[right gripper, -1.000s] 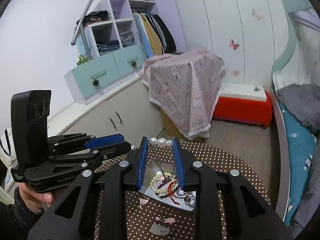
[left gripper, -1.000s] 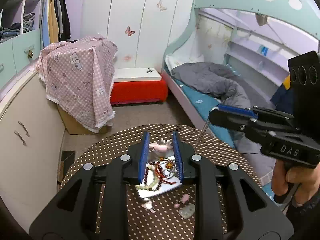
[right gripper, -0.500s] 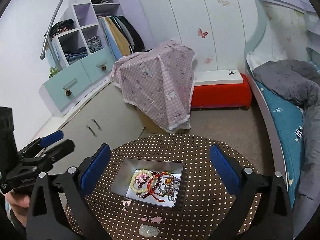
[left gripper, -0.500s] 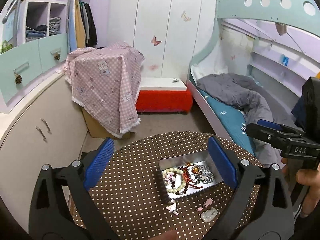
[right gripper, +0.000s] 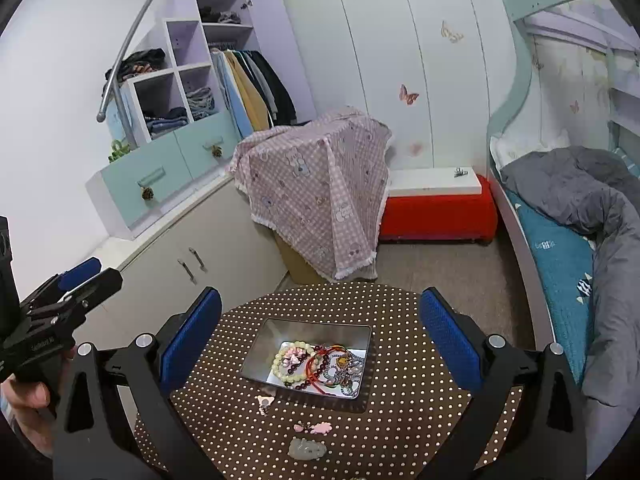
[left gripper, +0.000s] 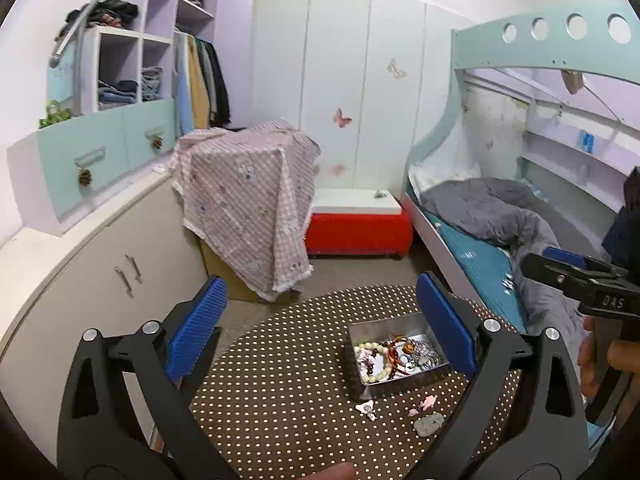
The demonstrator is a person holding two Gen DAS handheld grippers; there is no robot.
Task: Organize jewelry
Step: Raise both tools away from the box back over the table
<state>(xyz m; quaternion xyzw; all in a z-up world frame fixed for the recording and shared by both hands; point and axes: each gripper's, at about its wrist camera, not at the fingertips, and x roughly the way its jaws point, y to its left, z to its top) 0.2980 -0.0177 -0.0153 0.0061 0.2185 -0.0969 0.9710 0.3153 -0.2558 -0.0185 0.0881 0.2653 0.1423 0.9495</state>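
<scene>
A silver metal tin (right gripper: 256, 364) (left gripper: 356, 376) sits on a round brown polka-dot table (right gripper: 400, 420) (left gripper: 280, 380). It holds a tangle of bead bracelets and chains (right gripper: 316, 366) (left gripper: 396, 356). Loose pieces lie on the table in front of the tin: a small white charm (right gripper: 265, 401) (left gripper: 366, 407), pink pieces (right gripper: 314, 427) (left gripper: 424, 405) and a pale jade pendant (right gripper: 307, 449) (left gripper: 429, 424). My left gripper (left gripper: 320, 328) is wide open and empty, held above the table. My right gripper (right gripper: 320, 332) is wide open and empty, above the tin.
A cream cabinet (right gripper: 224, 248) stands left of the table. A box draped in pink checked cloth (right gripper: 316, 192) and a red bench (right gripper: 436, 212) stand behind it. A bunk bed with grey bedding (right gripper: 580, 208) runs along the right.
Both grippers were shut close over the tin a second ago. Both have opened wide and pulled back and up from the table. The pearl necklace held by the right gripper is gone from view.
</scene>
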